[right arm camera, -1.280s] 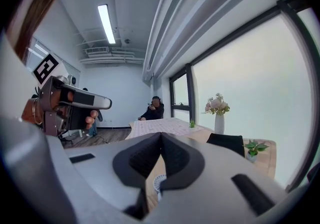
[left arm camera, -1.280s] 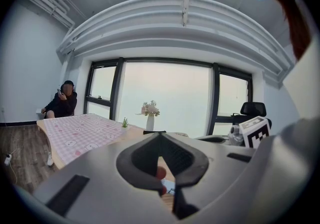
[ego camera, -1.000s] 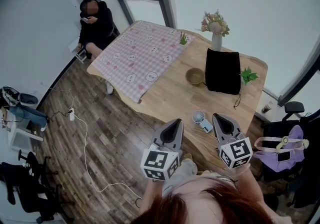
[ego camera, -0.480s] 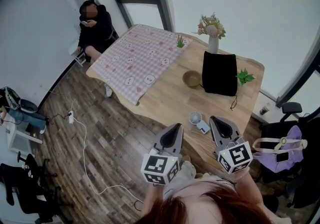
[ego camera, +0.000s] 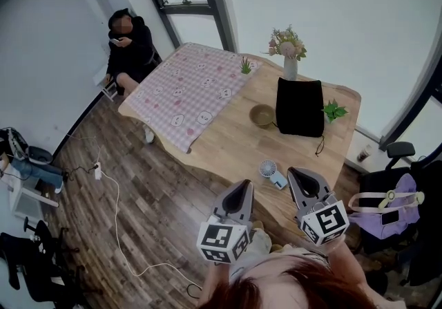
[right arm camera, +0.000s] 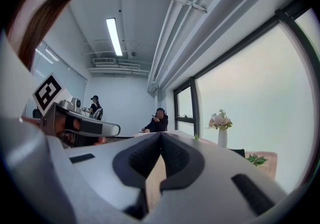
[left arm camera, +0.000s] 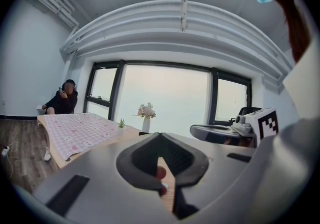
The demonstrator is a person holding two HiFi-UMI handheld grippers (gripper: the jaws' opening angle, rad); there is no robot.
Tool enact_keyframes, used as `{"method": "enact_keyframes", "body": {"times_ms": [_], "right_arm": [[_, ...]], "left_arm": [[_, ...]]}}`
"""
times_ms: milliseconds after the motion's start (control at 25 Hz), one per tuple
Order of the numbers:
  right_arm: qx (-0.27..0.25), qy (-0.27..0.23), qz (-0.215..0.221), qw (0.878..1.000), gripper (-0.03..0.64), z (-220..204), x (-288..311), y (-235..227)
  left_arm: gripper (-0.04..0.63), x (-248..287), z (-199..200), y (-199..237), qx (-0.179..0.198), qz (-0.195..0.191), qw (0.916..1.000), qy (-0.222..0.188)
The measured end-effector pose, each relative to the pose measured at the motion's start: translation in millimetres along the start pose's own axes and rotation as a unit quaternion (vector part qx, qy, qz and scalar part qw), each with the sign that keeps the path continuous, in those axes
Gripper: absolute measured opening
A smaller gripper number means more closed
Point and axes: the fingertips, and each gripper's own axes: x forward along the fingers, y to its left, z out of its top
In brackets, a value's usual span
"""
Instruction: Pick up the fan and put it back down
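Left tool: the grey left tool (ego camera: 242,184) has its jaws clenched tip to tip with nothing gripped, and is held at the near edge of the light wooden worktop (ego camera: 228,140)
Right tool: the grey right tool (ego camera: 296,173) beside it is also clenched and empty
Fan: the small white handheld fan (ego camera: 268,169) lies flat on the worktop, just ahead of the right tool's tip and slightly to its left, touched by neither tool
Further ahead: a round olive bowl (ego camera: 262,115) sits beside an upright black bag (ego camera: 299,107), with a white vase of pink flowers (ego camera: 289,59) beyond them
Ahead-left of the left tool: a pink checked cloth (ego camera: 190,90) covers the worktop's far part
Far left: a person in dark clothes (ego camera: 130,41) is seated
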Motion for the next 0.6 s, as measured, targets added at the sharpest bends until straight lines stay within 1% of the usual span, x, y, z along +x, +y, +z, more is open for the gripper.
{"method": "enact_keyframes", "body": {"times_ms": [200,600], "right_arm": [[-0.004,0.001,0.006,1.0,0.0,0,-4,4],[-0.006,0.003,0.004,1.0,0.0,3,-13,7]], "left_arm": [[0.014,-2,-2,-5,-0.002,-0.001,1.0,0.0],[0.014,-9,-5,-12,0.003,0.001,1.0,0.004]]}}
